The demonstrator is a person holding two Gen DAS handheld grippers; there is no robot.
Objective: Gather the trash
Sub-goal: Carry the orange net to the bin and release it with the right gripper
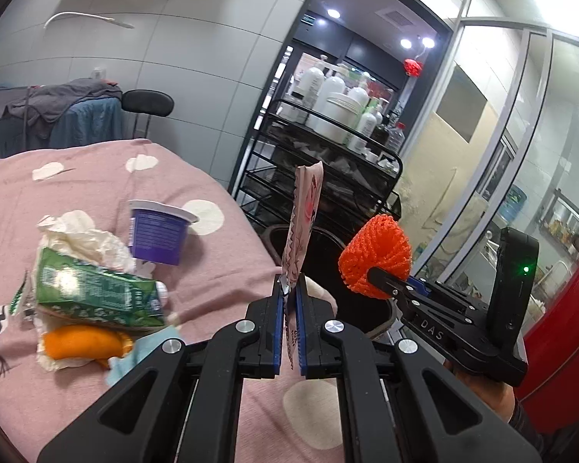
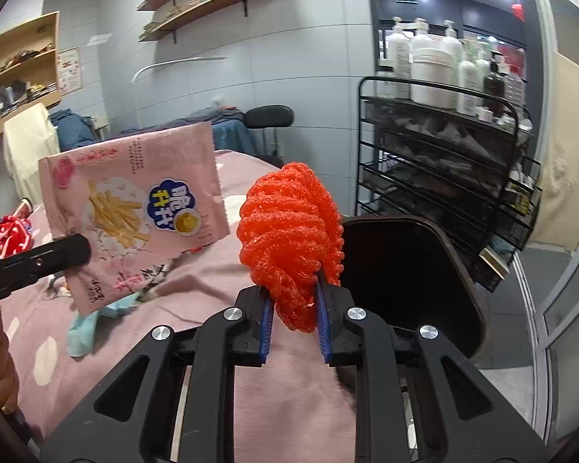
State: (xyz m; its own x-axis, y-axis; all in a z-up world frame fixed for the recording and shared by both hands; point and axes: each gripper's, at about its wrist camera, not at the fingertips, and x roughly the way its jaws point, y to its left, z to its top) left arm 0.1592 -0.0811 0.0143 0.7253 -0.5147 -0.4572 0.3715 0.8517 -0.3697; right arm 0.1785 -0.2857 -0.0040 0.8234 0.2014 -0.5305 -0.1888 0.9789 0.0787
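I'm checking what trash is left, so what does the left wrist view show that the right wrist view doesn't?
Only the left wrist view shows the purple cup, green carton and orange peel on the bed. Only the right shows the snack bag's printed front and the bin's whole opening. Both show the bag in the left gripper, the orange net in the right gripper, and the rack.
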